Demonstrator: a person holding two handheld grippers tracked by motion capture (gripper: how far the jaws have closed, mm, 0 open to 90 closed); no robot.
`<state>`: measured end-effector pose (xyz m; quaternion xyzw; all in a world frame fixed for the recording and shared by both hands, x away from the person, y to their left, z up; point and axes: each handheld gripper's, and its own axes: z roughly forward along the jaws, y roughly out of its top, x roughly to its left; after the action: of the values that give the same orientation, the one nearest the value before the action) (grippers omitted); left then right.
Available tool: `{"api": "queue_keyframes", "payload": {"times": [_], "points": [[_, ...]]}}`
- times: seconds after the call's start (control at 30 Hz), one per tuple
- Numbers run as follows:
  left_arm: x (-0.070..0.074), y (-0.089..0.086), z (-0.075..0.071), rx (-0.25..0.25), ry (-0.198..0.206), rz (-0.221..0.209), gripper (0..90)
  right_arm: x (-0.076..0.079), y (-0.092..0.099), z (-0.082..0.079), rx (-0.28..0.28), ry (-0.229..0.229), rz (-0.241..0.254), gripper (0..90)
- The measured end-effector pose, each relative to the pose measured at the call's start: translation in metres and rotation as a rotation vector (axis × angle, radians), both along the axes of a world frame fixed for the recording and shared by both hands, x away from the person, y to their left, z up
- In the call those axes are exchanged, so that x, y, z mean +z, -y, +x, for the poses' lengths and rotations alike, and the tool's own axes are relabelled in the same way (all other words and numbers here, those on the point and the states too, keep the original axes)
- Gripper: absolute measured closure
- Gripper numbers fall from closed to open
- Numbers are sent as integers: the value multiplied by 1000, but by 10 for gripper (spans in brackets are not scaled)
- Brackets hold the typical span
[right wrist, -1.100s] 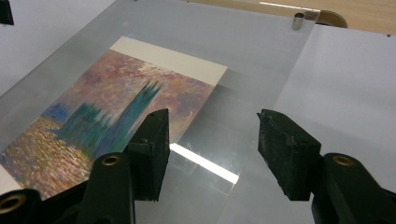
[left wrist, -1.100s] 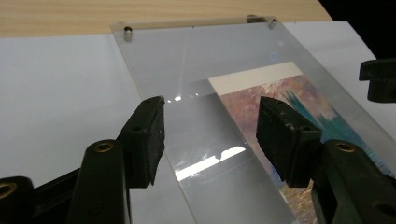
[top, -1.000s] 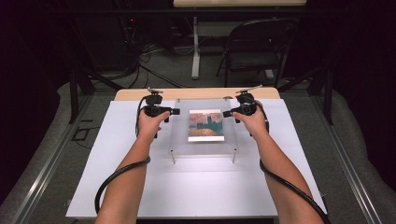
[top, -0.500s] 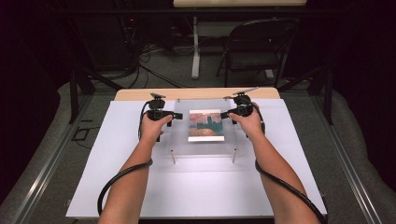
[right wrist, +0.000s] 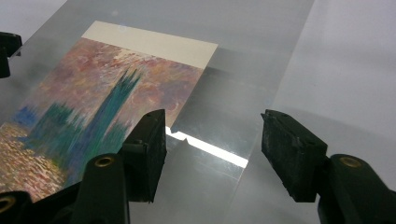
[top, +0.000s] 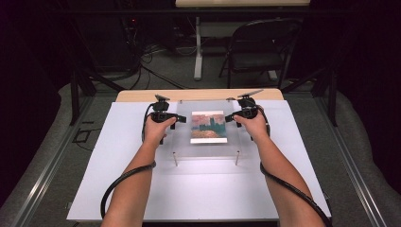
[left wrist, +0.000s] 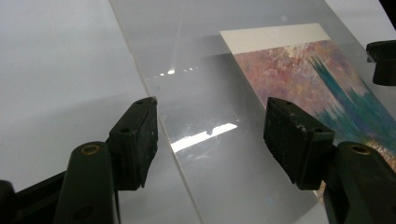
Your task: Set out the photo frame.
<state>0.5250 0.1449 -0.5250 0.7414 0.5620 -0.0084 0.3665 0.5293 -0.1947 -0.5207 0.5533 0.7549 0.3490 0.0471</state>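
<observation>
Two grippers stand at opposite side edges of a clear acrylic sheet [top: 208,127] raised on short posts over a white table [top: 118,189]. The left gripper [top: 177,117] has its jaws spread wide, having just been opening; in the left gripper view [left wrist: 212,133] the sheet's side edge runs up between the jaws, with neither pad pressing on it. The right gripper [top: 230,117] is also wide apart, its jaws having just been opening a little; in the right gripper view [right wrist: 212,144] the sheet's other side edge passes between them, with clear gaps on both sides. Just beyond each pair of jaws, toward the middle of the sheet, lies a painted print [top: 208,126] in pink, teal and orange with a cream border, flat on the sheet. Each gripper's tip appears at the far side of the print in the other's view.
</observation>
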Motion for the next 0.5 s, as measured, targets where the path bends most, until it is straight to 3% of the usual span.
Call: {"api": "queue_keyframes", "payload": {"times": [0.17, 0.5], "points": [[-5, 0, 0, -5, -28, 3, 349, -2, 2, -1, -5, -17, 16, 393], [-7, 0, 2, 10, -38, -10, 343, -8, 6, 0, -18, -43, 75, 369]]}}
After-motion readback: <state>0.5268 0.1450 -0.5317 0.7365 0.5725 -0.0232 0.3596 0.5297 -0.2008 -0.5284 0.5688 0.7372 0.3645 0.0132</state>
